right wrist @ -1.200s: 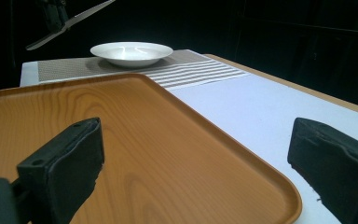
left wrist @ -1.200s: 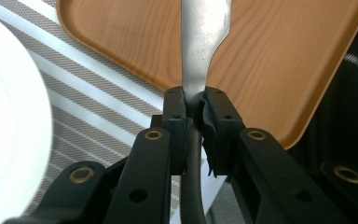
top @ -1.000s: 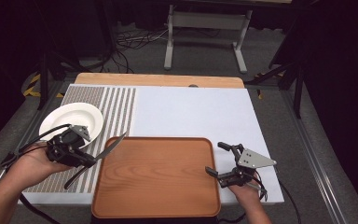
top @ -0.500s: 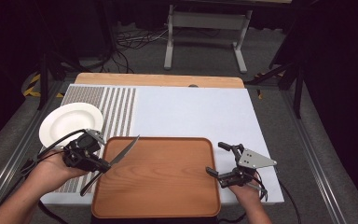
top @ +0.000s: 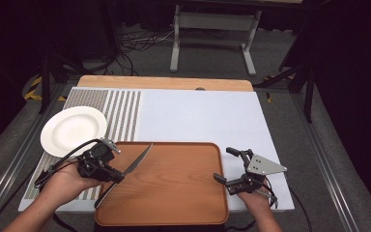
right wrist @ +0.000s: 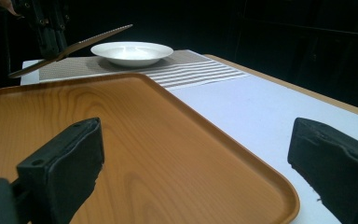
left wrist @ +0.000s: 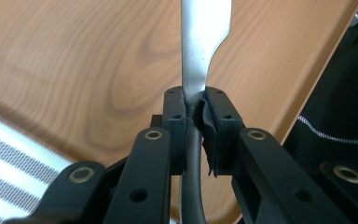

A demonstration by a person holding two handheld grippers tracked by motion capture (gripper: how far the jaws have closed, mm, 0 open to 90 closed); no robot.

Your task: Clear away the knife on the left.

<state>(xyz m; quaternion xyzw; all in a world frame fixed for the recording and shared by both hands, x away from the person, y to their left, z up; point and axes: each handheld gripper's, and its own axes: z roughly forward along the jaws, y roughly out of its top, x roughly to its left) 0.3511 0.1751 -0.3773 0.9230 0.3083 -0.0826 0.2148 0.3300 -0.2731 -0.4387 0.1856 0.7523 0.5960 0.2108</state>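
Since 1 s ago, left gripper (top: pixel 118 175) carried knife (top: pixel 137 160) from plate (top: pixel 72 129) over tray (top: pixel 174 183), 9 o'clock edge. Jaws clamped on knife, w/ it not yet set down; right gripper (top: pixel 228 168) spread, empty.

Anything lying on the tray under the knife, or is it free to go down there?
Nothing visible is in the way. The left gripper holds the knife over the left part of the wooden tray, and the tray surface shows bare wood. The white plate sits apart, on the striped mat.
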